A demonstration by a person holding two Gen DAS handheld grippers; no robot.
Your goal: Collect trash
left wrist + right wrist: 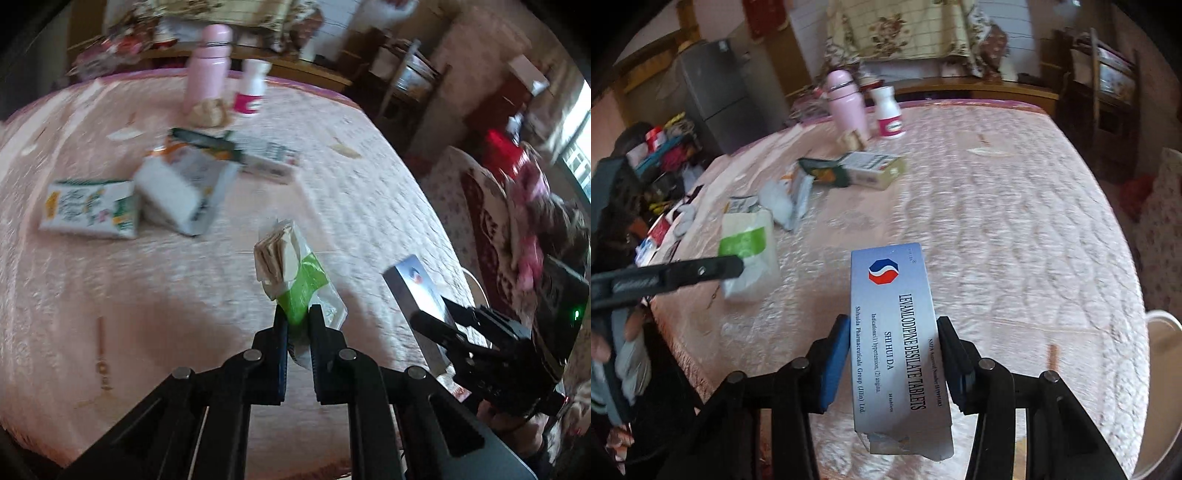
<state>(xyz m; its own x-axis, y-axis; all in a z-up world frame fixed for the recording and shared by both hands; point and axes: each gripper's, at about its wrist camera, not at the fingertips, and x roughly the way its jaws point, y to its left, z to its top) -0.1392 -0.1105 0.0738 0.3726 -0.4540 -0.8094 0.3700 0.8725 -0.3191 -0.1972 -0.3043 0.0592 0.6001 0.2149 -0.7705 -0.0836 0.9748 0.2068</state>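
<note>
My left gripper is shut on the lower end of a green-and-white plastic packet with folded paper sticking out of its top, held above the pink quilted bedspread. In the right wrist view the same packet hangs at the tip of the left gripper. My right gripper is shut on a silver tablet box with a red-and-blue logo, its pads pressing both long sides. The left wrist view shows that box in the right gripper near the bed's right edge.
Further up the bedspread lie a floral white-green box, an open white carton and a green-ended box. A pink flask and a white bottle stand at the far edge. A white rim shows at the right.
</note>
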